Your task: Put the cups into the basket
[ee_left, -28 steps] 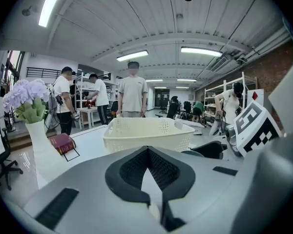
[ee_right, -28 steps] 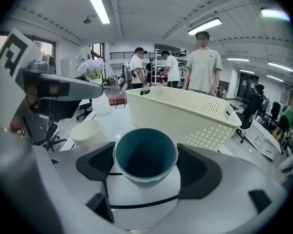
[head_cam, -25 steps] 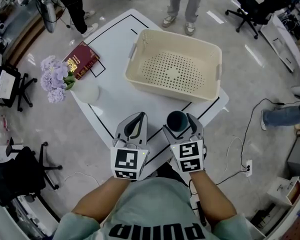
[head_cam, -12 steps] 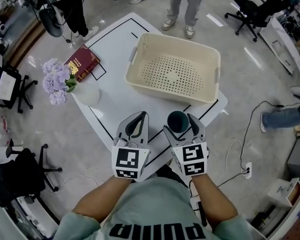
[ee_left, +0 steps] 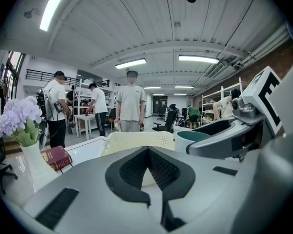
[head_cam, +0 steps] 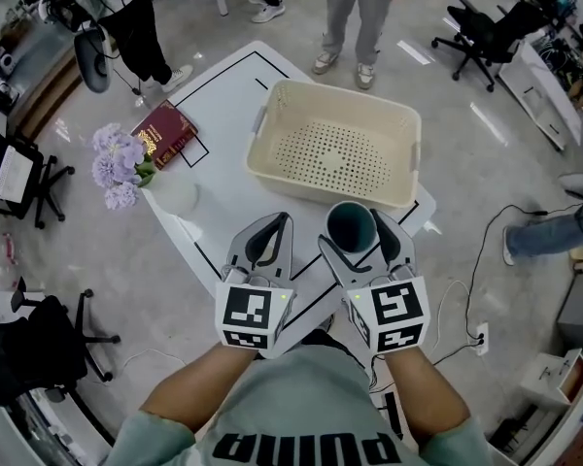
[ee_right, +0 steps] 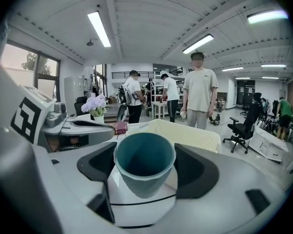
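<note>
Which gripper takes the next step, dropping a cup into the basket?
Right. The right gripper holds the teal cup between its jaws, close to the basket; the left gripper is shut on nothing.

The white table (head_cam: 223,90) bears a cream basket (head_cam: 335,153), a red book (head_cam: 165,132) and a vase (head_cam: 173,197) of purple flowers (head_cam: 117,163).

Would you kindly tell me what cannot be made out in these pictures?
- Cup base: in the head view and the right gripper view, hidden between the right gripper's jaws.
- Book cover print: too small in the head view.
- Table's near edge: in the head view, covered by the left gripper, the right gripper and the person's arms.
- Basket floor: in both gripper views, behind its own near wall.
</note>
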Available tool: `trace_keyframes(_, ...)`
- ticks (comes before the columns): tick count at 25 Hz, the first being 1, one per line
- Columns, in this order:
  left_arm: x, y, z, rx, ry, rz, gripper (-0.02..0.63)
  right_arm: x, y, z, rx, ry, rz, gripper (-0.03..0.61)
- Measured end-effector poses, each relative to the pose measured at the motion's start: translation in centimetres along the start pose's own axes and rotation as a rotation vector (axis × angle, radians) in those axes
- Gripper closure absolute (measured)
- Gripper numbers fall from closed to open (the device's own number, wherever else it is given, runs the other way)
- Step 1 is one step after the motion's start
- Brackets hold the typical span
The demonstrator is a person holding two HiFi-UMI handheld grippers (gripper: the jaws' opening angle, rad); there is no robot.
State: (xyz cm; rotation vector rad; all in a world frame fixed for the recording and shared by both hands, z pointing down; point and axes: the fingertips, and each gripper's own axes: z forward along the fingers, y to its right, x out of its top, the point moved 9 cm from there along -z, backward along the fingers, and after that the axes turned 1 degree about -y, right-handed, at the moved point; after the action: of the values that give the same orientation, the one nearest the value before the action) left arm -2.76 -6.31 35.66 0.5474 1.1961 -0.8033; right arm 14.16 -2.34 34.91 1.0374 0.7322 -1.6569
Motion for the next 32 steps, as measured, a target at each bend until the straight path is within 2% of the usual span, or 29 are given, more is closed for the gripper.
trace_keyframes(6, 2.2, -0.5, 1.2, 0.002, 0.018, -0.005, 0.607, 3.8, 1.8, 0.1, -0.01, 0.069, -0.001, 0.197)
trace_keyframes(16, 5.5, -1.3, 5.8, 0.011, 0.022, -0.002, 0.607, 7.0, 7.2, 3.2, -0.102, 0.111, 0.022, 0.197)
trace_keyframes(23, 6.5, -1.3, 9.3, 0.005, 0.013, 0.006, 0.607, 7.6, 10.2, 6.0, -0.144, 0.107, 0.03, 0.196)
trace_keyframes(32, 6.2, -2.7, 13.6, 0.021, -0.036, -0.018, 0.607, 5.8, 14.0, 11.0, -0.144, 0.047, 0.09, 0.198)
